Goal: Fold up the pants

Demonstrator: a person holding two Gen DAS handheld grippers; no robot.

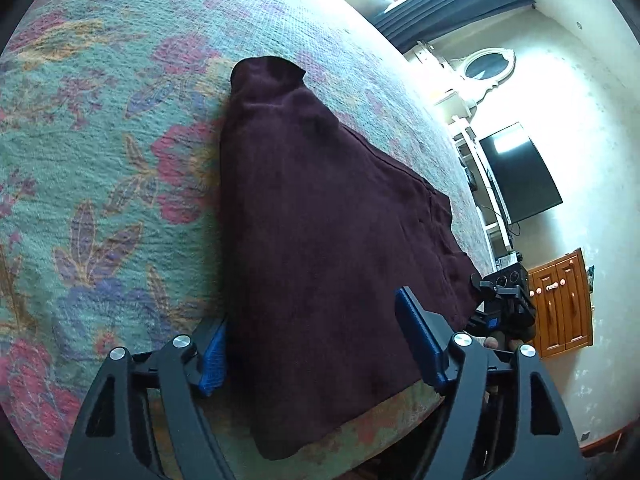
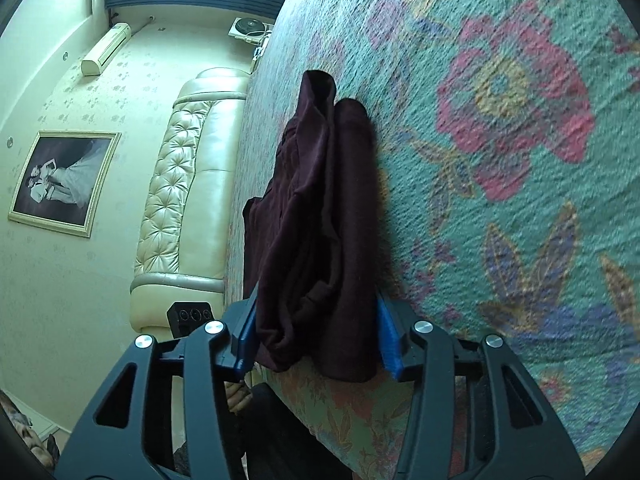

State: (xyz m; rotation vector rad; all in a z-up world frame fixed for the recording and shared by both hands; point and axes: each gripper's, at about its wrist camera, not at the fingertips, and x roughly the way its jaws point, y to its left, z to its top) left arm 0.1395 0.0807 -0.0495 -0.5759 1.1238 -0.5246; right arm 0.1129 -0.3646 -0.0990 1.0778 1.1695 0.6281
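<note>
Dark maroon pants [image 1: 320, 220] lie folded in a long strip on the floral bedspread, their near end hanging a little over the bed's front edge. My left gripper [image 1: 316, 344] straddles this near end with its jaws wide. Its left blue pad [image 1: 214, 354] rests beside the fold and its right pad [image 1: 420, 336] lies on top of the cloth. My right gripper [image 2: 318, 336] has a bunched end of the pants [image 2: 320, 200] filling the gap between its blue pads. In the left wrist view the right gripper [image 1: 482, 292] meets the pants' right corner.
The bedspread [image 1: 100, 160] stretches wide around the pants. Beyond the bed are a dark television [image 1: 520, 172], a wooden cabinet [image 1: 560, 304], a cream tufted headboard [image 2: 180, 184] and a framed picture [image 2: 64, 180]. The front edge of the bed [image 2: 352, 408] lies just under both grippers.
</note>
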